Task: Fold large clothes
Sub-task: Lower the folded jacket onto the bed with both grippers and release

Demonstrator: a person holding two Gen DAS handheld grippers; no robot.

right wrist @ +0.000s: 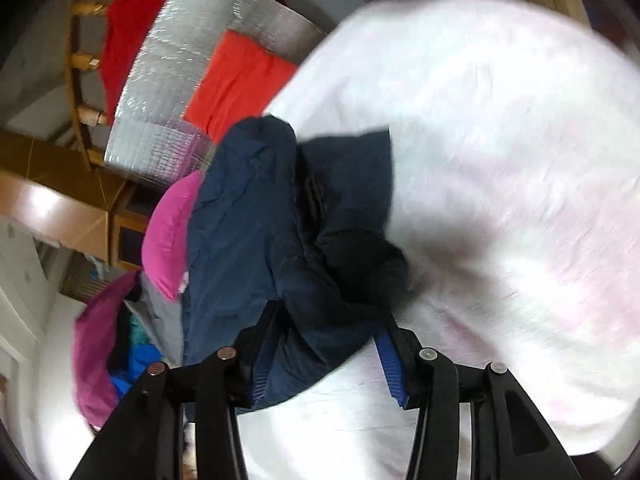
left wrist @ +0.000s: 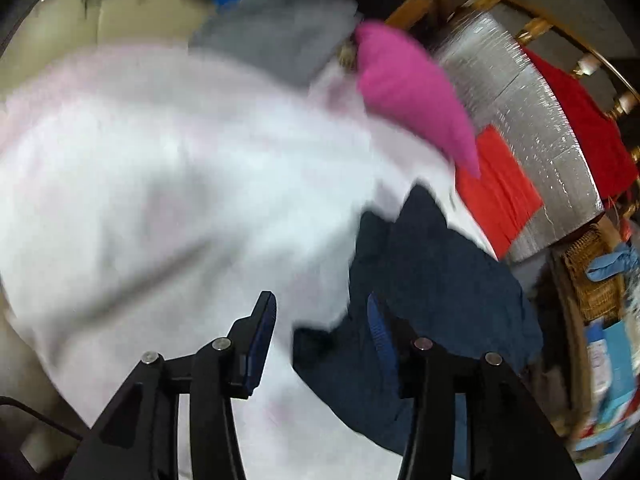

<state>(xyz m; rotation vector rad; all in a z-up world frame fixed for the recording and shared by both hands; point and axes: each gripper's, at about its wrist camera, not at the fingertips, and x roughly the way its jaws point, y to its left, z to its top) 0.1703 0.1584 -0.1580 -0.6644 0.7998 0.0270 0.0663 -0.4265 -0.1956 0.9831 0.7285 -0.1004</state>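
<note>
1. Left gripper [left wrist: 320, 320]: fingers apart, holding nothing, above a blurred, soft white sheet [left wrist: 160, 184].
2. Right gripper [right wrist: 326, 344]: fingers clamped on a crumpled navy garment [right wrist: 256, 216], which drapes over the sheet.
3. Behind: quilted silver foil pad [left wrist: 532, 120], flat orange cloth [right wrist: 236, 84], plump pink pillow [left wrist: 412, 88].

white sheet [left wrist: 160, 184]: soft matt cloth
navy garment [right wrist: 256, 232]: matt woven cloth, creased
silver mat [left wrist: 532, 120]: shiny quilted foil
basket [left wrist: 592, 280]: rough woven wicker
left tongs [left wrist: 320, 320]: matt black plastic, ribbed blue pads [left wrist: 260, 340], metal pins
chair frame [right wrist: 80, 60]: glossy varnished wood
</note>
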